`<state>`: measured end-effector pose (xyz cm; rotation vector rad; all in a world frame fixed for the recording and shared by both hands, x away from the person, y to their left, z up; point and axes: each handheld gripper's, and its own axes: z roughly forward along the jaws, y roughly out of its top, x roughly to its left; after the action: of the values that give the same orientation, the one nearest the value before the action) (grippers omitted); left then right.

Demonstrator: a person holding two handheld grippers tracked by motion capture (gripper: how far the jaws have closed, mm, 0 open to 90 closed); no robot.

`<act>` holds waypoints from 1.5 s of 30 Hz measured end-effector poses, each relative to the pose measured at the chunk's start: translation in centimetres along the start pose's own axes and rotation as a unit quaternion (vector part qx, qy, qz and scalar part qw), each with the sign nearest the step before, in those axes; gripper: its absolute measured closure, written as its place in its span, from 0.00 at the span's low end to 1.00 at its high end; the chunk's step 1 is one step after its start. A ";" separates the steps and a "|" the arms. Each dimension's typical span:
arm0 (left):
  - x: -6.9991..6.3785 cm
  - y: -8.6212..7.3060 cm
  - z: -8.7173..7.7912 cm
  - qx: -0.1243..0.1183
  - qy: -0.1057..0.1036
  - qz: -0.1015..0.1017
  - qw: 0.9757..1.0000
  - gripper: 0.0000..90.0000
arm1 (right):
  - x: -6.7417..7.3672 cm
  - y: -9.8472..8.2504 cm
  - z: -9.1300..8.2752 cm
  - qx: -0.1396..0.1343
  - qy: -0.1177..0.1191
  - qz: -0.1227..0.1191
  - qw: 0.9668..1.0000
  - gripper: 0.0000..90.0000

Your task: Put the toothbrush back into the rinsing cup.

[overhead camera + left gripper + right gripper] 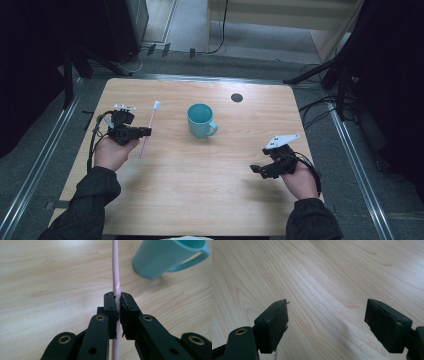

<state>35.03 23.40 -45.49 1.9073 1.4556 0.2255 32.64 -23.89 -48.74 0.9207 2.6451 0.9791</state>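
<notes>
A pink toothbrush (pixel 148 131) with a white head is held above the left side of the table. My left gripper (pixel 145 132) is shut on its handle. In the left gripper view the pink handle (pixel 115 272) runs up between the two closed jaws of my left gripper (pixel 118 305). A teal mug (pixel 200 120) stands upright at the table's middle, handle toward the right; in the left gripper view the teal mug (pixel 165 257) appears at the upper right. My right gripper (pixel 256 169) hovers over the right side, open, with bare wood between the jaws of my right gripper (pixel 325 312).
The wooden table (pixel 200 200) has a round dark hole (pixel 237 97) near its far edge. Metal rails run along both sides. Cables and dark stands sit on the floor beyond the table.
</notes>
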 end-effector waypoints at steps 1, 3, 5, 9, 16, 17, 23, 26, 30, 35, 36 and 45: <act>0.0 0.0 0.0 0.000 0.000 0.000 1.000 0.93 | 0.0 0.0 0.0 0.000 0.000 0.000 1.000 0.21; -0.1 0.1 0.2 -0.006 -0.002 0.003 1.000 0.93 | 0.1 -0.1 -0.1 0.001 -0.001 0.000 1.000 0.21; -0.4 0.3 0.4 -0.015 -0.003 0.003 1.000 0.93 | 0.1 -0.3 -0.2 0.001 -0.002 0.000 1.000 0.21; -0.8 0.5 0.4 -0.027 -0.008 0.007 1.000 0.93 | -0.1 -0.5 -0.3 0.000 -0.004 0.005 1.000 0.21; -1.6 0.8 0.5 -0.058 -0.011 0.018 0.998 0.93 | 0.0 -0.3 -0.2 0.000 -0.002 0.001 1.000 0.21; -1.8 1.0 0.6 -0.057 -0.010 0.022 0.998 0.93 | 0.0 -0.3 -0.2 -0.003 -0.002 0.000 1.000 0.21; -2.8 2.1 0.9 -0.072 -0.015 0.034 0.997 0.93 | -0.3 -0.3 -0.3 -0.006 -0.003 0.003 1.000 0.21; -2.8 2.6 1.1 -0.077 -0.016 0.032 0.996 0.93 | -0.2 -0.3 -0.2 -0.003 -0.003 0.004 1.000 0.21; -3.0 3.2 1.1 -0.092 -0.027 0.029 0.995 0.93 | -0.2 -0.3 -0.2 -0.004 -0.001 -0.001 1.000 0.21; -3.7 4.1 1.0 -0.104 -0.027 0.031 0.994 0.93 | -0.2 -0.3 -0.2 -0.004 0.000 -0.001 1.000 0.21; -3.8 4.3 0.8 -0.106 -0.026 0.034 0.993 0.93 | -0.2 -0.3 -0.2 -0.004 0.000 0.000 1.000 0.21; -5.5 5.7 0.7 -0.138 -0.033 0.044 0.989 0.93 | -0.1 -0.3 -0.2 -0.002 -0.002 0.001 1.000 0.21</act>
<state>37.90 17.53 -40.89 1.7387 1.2277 0.3804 32.51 -24.23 -48.78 0.9233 2.6388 0.9812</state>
